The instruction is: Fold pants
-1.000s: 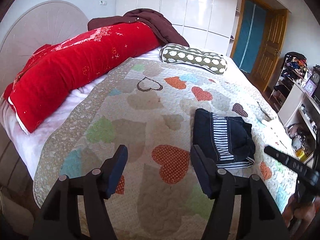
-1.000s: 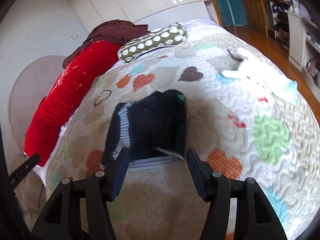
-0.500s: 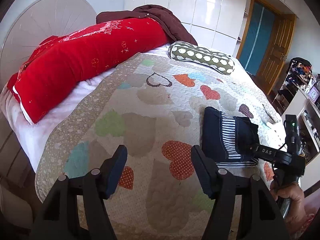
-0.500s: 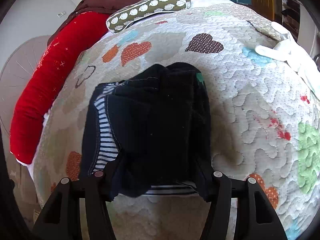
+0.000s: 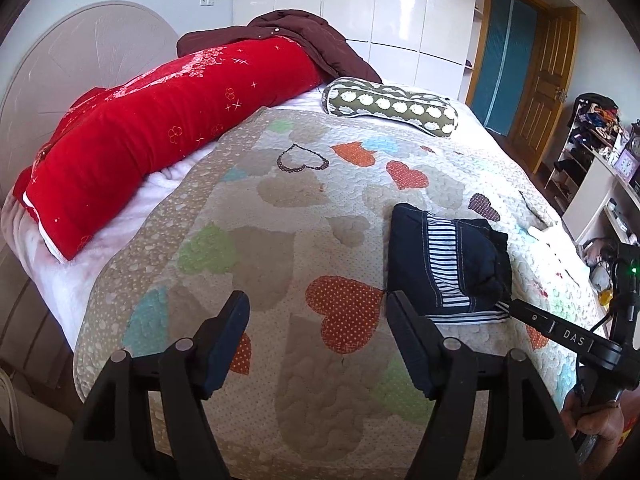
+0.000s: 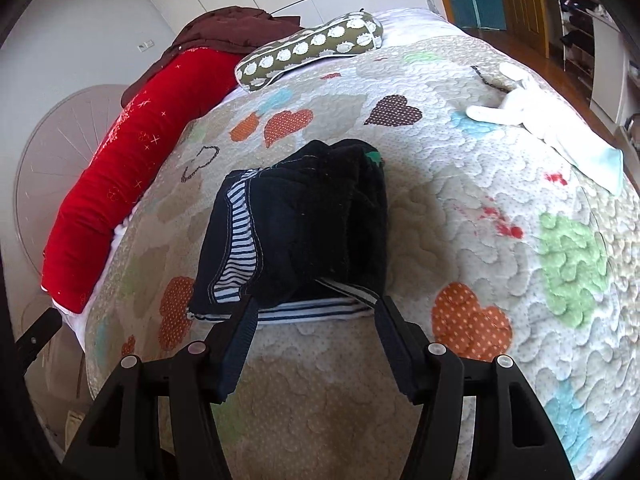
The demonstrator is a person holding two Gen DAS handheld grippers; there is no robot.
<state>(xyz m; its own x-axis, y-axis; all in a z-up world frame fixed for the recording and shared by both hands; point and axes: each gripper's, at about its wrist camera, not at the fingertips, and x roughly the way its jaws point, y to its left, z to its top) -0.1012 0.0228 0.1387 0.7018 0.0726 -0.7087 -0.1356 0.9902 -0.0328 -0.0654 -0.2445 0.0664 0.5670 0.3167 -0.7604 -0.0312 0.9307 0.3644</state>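
The folded dark navy pants point(image 6: 304, 232), with a blue-and-white striped lining showing, lie as a compact bundle on the heart-patterned quilt point(image 6: 460, 208). My right gripper point(image 6: 316, 312) is open just short of the bundle's near striped edge, with nothing between its pads. In the left wrist view the pants point(image 5: 448, 264) lie to the right of my left gripper point(image 5: 316, 312), whose jaws are opening over bare quilt and hold nothing. The right gripper's black finger point(image 5: 532, 318) reaches the bundle's near corner, and a hand point(image 5: 596, 424) holds its handle.
A long red bolster point(image 5: 160, 128) and a maroon garment point(image 5: 312, 40) lie along the headboard side. A green dotted pillow point(image 5: 388, 104) sits at the far end. A white cloth point(image 6: 540, 128) lies near the bed's right edge. Shelves point(image 5: 592, 168) stand beyond it.
The right gripper dropped close over the pants half a second ago, then drew back to their near edge. It came into the left view. The left jaws widened slightly.
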